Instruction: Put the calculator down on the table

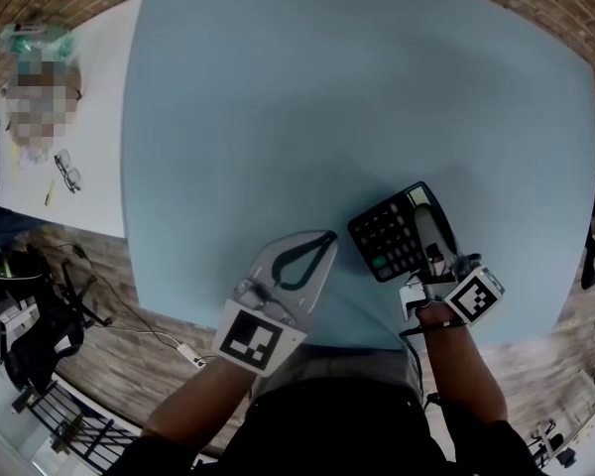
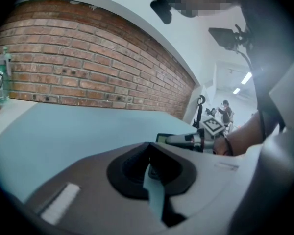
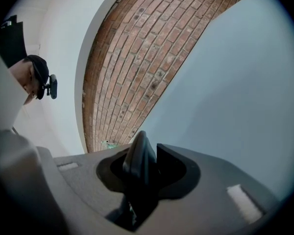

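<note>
Left gripper closed, empty, idle over table. Right gripper clamps calculator by edge; lower flat, release only once calculator rests.

Black plastic calculator w/ green key; pale-blue tabletop; red-brown brick wall; grey left gripper & right gripper, blk/wht square markers.

Calculator: one. Table: one. Left hand-held gripper, right hand-held gripper: two.
</note>
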{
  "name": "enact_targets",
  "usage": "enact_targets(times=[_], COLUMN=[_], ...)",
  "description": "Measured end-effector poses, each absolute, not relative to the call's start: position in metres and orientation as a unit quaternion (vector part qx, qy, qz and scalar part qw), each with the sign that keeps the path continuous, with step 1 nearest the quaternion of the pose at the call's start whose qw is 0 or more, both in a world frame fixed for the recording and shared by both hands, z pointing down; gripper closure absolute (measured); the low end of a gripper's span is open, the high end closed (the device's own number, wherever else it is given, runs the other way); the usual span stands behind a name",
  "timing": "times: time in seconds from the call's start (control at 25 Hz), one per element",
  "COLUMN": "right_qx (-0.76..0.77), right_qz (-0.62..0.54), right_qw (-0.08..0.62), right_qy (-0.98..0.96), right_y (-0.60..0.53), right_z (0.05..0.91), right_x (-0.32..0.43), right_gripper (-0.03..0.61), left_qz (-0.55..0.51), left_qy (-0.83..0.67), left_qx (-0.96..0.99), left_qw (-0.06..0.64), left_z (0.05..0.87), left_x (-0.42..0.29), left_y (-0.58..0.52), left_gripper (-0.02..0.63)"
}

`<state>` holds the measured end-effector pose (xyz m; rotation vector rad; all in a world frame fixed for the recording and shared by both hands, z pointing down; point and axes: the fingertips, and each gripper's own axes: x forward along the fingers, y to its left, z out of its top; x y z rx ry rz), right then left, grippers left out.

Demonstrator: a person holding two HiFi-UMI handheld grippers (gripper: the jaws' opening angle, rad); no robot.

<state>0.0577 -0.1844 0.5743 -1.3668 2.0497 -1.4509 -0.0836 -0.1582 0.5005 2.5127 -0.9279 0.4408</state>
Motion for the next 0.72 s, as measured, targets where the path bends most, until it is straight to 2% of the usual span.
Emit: enact_targets(times=[0.72], right_qx=[-0.484], right_qz=[-0.505], right_qw=[0.119], right_qy=[0.704], right_y=[-0.1828], right_z=[0.5831], right_x=[0.0593], right_gripper=[0.479], left_qz=[0.172], left_qy=[-0.334], left_qx=[0.904], left_qw=[0.205], left_z=[0.5024], left_x=[-0.0878], left_y=[-0.1476], left_gripper=[0.611])
